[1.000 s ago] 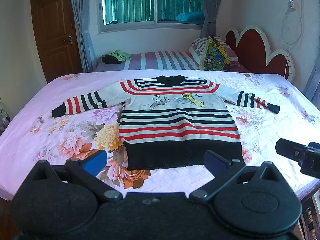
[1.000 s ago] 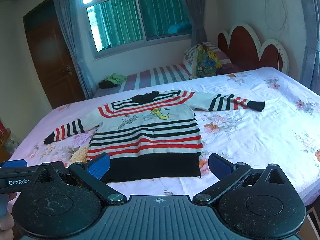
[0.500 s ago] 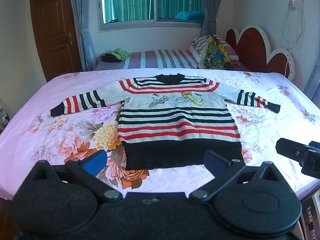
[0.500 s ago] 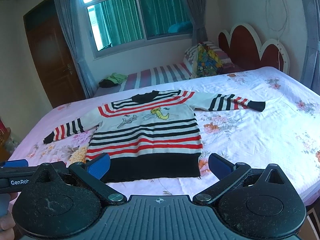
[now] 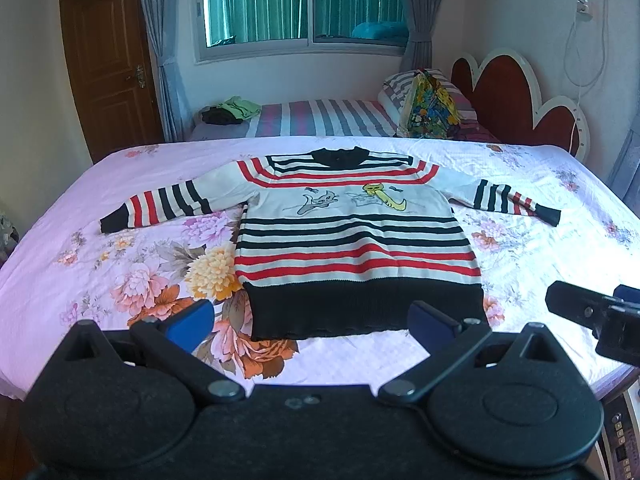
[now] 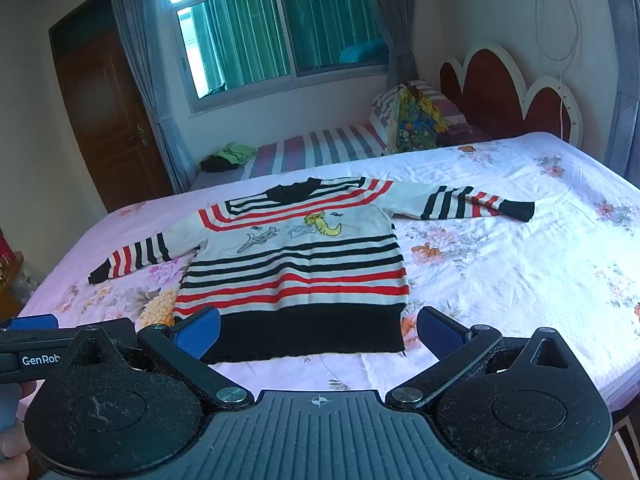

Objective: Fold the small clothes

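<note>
A small striped sweater (image 5: 356, 240) in white, black and red, with cartoon figures on the chest, lies flat and face up on the bed, both sleeves spread out sideways. It also shows in the right wrist view (image 6: 296, 264). My left gripper (image 5: 310, 322) is open and empty, held just in front of the black hem. My right gripper (image 6: 318, 330) is open and empty, also just short of the hem. The right gripper's tip shows at the right edge of the left wrist view (image 5: 592, 312).
The bed has a pink floral sheet (image 5: 132, 280). A second bed with a striped cover (image 5: 320, 118), a colourful bag (image 5: 430, 108) and a red headboard (image 5: 516, 100) stand behind. A wooden door (image 5: 108, 60) is at the left.
Both views have shifted only slightly; the sweater and the grippers stay almost where they were.
</note>
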`<move>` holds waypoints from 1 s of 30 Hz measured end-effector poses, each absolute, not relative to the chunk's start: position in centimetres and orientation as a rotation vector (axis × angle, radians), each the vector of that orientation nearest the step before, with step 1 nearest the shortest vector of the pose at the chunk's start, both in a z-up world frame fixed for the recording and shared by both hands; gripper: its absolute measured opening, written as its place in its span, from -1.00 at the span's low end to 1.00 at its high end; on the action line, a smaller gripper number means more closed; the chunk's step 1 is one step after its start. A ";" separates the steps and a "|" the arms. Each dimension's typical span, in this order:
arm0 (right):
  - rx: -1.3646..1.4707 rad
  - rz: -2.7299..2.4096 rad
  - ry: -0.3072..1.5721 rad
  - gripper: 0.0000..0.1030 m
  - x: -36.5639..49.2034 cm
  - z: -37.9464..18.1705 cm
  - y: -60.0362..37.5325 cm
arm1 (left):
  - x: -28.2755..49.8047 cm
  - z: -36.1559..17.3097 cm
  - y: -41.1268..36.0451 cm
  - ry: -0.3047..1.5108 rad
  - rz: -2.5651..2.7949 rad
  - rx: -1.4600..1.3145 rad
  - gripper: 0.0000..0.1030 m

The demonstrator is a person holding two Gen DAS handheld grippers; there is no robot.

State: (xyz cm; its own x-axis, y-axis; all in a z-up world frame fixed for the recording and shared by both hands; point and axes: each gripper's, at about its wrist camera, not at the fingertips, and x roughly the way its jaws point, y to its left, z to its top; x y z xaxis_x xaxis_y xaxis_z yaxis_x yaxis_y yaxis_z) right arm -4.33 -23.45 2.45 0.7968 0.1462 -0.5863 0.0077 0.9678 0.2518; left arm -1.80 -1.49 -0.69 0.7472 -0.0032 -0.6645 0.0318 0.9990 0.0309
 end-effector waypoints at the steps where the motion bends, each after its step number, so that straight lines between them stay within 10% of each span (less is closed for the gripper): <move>1: 0.249 0.075 0.648 1.00 -4.3 2.4 -23.4 | -1.8 -0.7 -1.5 0.725 -0.019 0.043 0.99; 30: 0.242 0.076 0.662 1.00 -3.3 1.6 -22.3 | -1.3 -1.0 -1.3 0.731 -0.013 0.036 0.99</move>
